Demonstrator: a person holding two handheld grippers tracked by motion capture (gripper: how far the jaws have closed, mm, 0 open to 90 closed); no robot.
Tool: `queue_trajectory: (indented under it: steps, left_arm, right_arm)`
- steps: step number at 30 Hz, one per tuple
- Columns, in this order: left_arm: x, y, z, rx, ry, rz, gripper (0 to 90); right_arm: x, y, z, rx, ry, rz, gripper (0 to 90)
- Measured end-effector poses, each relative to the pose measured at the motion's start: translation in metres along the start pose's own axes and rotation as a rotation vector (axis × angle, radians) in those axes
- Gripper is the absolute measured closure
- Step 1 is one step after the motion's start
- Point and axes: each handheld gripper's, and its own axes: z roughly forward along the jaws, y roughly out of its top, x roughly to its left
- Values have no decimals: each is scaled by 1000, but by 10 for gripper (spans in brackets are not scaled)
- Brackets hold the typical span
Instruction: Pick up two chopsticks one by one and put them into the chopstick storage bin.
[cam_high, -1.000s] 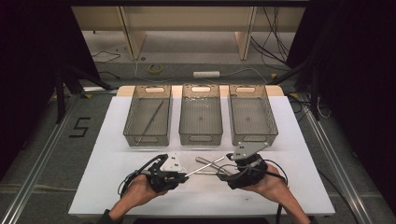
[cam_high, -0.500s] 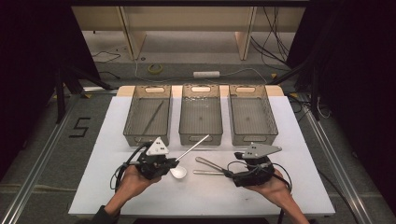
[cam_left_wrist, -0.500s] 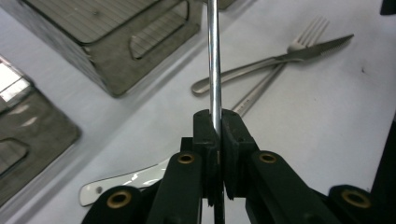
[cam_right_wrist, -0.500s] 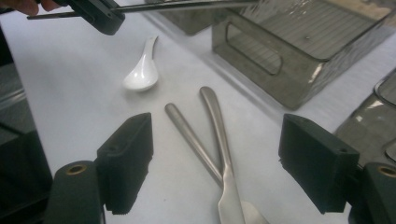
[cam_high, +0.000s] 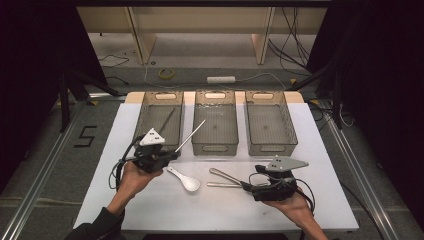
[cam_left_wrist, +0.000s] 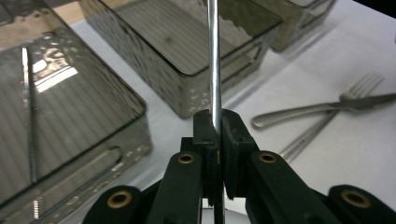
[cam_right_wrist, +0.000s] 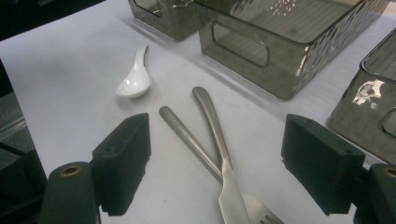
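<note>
The left gripper (cam_high: 167, 153) pinches a thin metal chopstick (cam_high: 191, 135) before three smoky plastic bins (cam_high: 215, 145). The right gripper (cam_right_wrist: 217, 168), just opening, straddles a steel knife (cam_right_wrist: 219, 135) and what looks like a fork (cam_right_wrist: 189, 137) beside a white ceramic spoon (cam_right_wrist: 135, 77).

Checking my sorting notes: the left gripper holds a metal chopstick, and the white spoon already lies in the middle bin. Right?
Not quite. The left gripper does hold the metal chopstick, but the white spoon lies on the white table in front of the bins, as the high view shows.
</note>
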Motion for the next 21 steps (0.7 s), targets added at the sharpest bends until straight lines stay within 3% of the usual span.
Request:
queue_trajectory:
  steps: [7, 10, 21]
  left_arm:
    - [27, 15, 1, -37, 72, -68, 850]
    - [41, 22, 2, -68, 96, -122, 850]
    - [84, 39, 14, -75, 191, -201, 850]
  right_arm:
    - [3, -2, 2, 18, 8, -12, 249]
    - [4, -2, 1, 14, 8, -13, 249]
    - [9, -4, 0, 17, 21, -19, 237]
